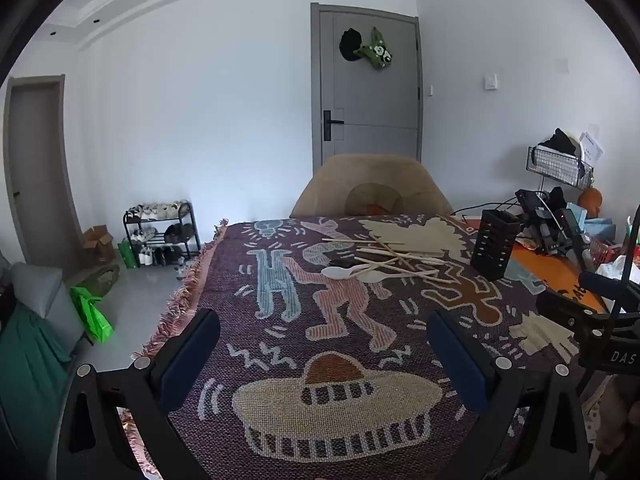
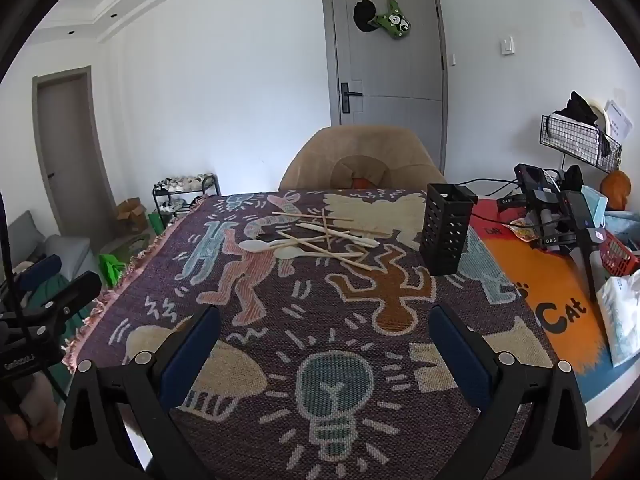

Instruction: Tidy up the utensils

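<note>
My left hand-held gripper [image 1: 323, 344] hangs over the near bench edge, jaws spread wide, nothing between them; my right hand-held gripper [image 2: 324, 340] likewise agape and empty, just above the patterned woven blanket [image 2: 280, 336] covering the bench; farther out, mid-blanket, a loose heap of wooden chopsticks [image 2: 332, 236] crossed over pale spoons [image 2: 256, 245]; right of the heap, apart from it, a black perforated utensil holder [image 2: 445, 229] standing upright; beyond the far edge, a tan chair [image 2: 360, 160].
</note>
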